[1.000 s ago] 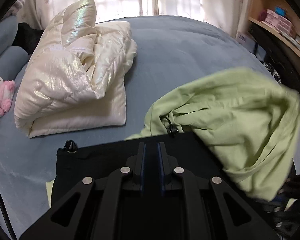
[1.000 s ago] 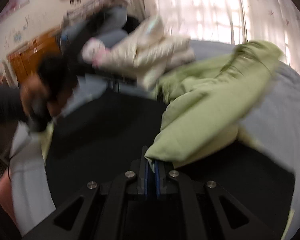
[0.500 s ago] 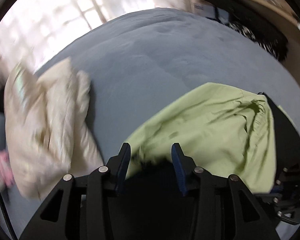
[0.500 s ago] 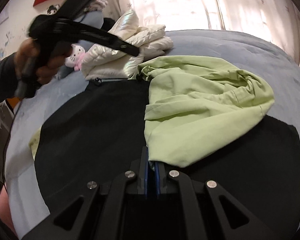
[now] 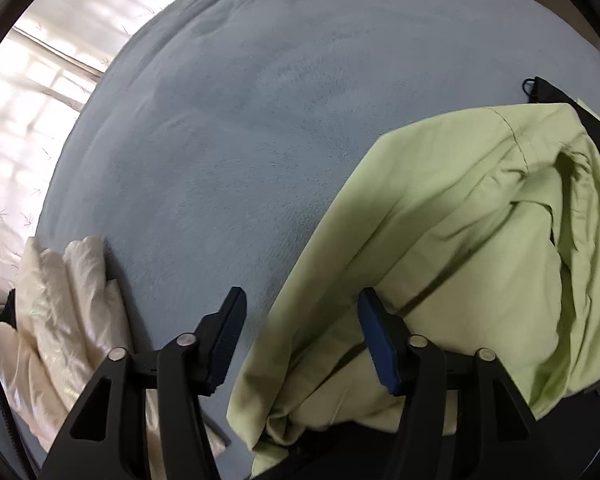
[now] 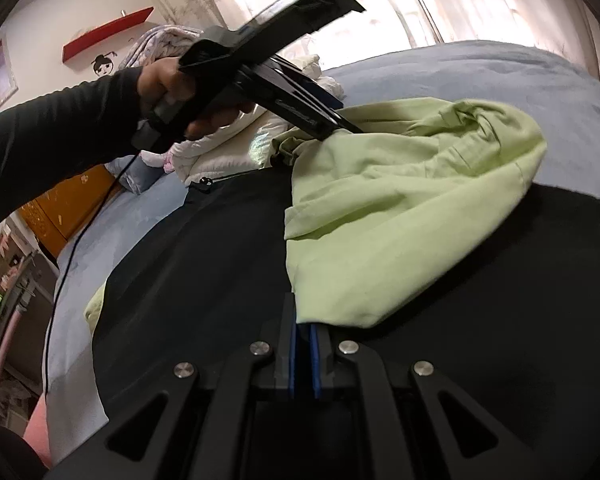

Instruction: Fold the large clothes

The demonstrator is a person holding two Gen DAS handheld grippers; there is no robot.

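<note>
we keep the right gripper point(image 6: 303, 330) pinched tight on the near corner of the light green hoodie point(image 6: 400, 216) so it stays put on the black garment point(image 6: 188, 264), while the left gripper point(image 5: 300, 332), jaws spread and just closing a bit with nothing clamped, straddles its far edge for a fold. the hoodie's bunched and creased on the blue bed point(image 5: 260, 100).

White padded jacket point(image 5: 72, 328) cut off at left edge, partly behind left hand-held gripper point(image 5: 300, 332).
</note>
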